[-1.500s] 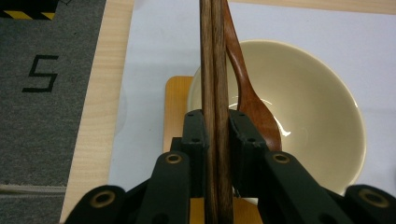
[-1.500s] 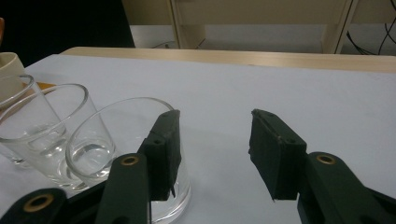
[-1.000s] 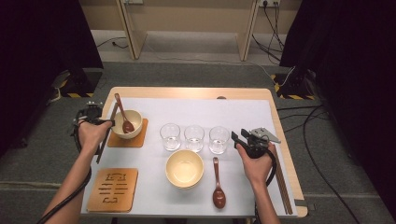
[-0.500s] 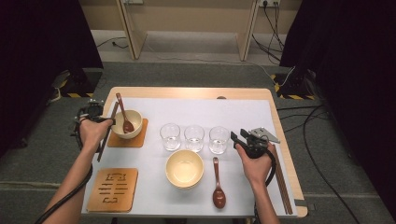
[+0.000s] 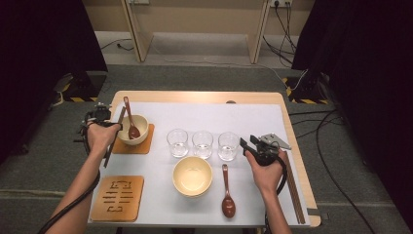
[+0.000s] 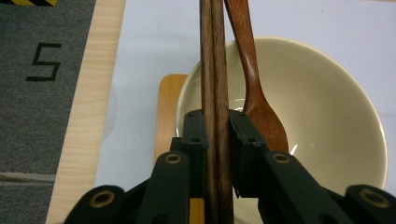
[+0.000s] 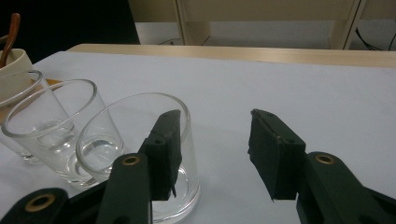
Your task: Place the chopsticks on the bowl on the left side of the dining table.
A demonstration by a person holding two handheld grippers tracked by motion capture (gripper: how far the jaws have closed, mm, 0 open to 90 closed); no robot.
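Your left gripper (image 6: 215, 126) is clamped on a pair of dark wooden chopsticks (image 6: 214, 70), both pads pressed flat against the sticks. In the high view your left hand (image 5: 101, 136) sits at the far left of the table (image 5: 195, 96), and the chopsticks (image 5: 115, 134) run slantwise beside the cream bowl (image 5: 133, 129), just over its left rim. That bowl stands on an orange-brown coaster (image 5: 145, 145) and carries a brown spoon (image 5: 130, 119) whose handle leans up and away from you. In the left gripper view the spoon (image 6: 254, 88) lies just right of the held sticks, its blade inside the bowl (image 6: 327, 116).

Your right gripper (image 7: 215, 149) stands with its jaws apart and nothing between the pads. In the right gripper view the nearest glass (image 7: 135, 140) sits just behind the left jaw, not gripped. In the high view your right hand (image 5: 265, 165) rests at the right of the table, close to the rightmost of three glasses (image 5: 202, 143) set in a row.

Nearer you, a second cream bowl (image 5: 193, 175) stands at centre, with a second brown spoon (image 5: 227, 192) lying just to its right. A cut-out wooden coaster (image 5: 118, 198) lies bare at the near left. A second pair of chopsticks (image 5: 293, 187) lies along the right edge.
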